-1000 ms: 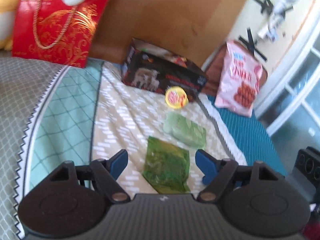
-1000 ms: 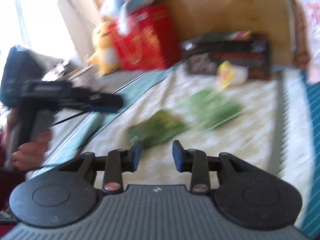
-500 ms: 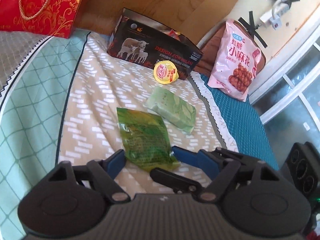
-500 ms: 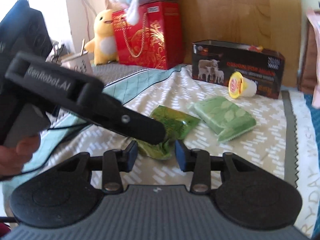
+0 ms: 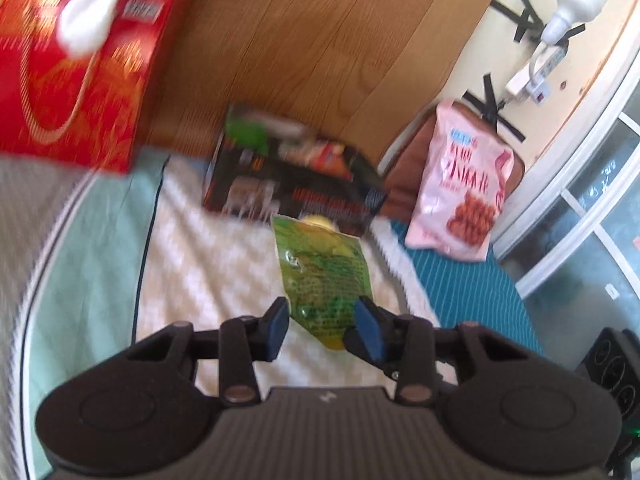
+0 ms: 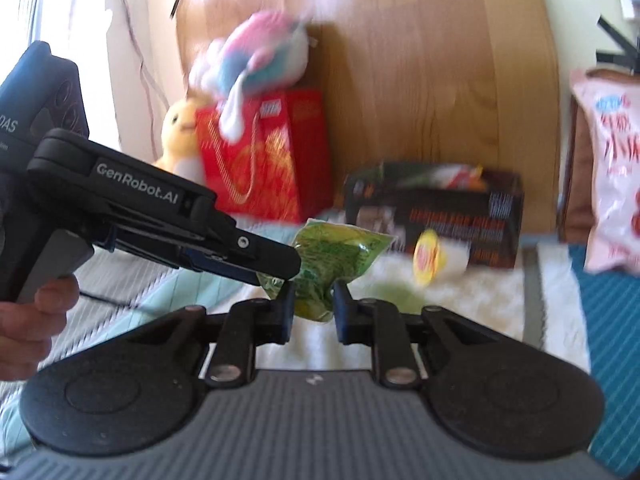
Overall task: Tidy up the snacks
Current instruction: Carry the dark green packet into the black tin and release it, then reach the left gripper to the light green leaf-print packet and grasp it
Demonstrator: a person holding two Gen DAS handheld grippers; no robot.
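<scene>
1. a bed (image 5: 200, 280) with a patterned cover is lying under everything, blurred.
2. a red bag (image 5: 76, 92) is standing at the headboard; a pink bag (image 5: 464, 184) is leaning at the right.
3. a black box (image 5: 292, 188) of snacks is sitting beyond, with a yellow cup (image 6: 426, 256) in front of it.
4. the left gripper (image 5: 322, 322) and right gripper (image 6: 314, 306) have just been closing, and both are pinching the green packet (image 5: 320, 272), which is hanging above the bed, in front of the box.
</scene>
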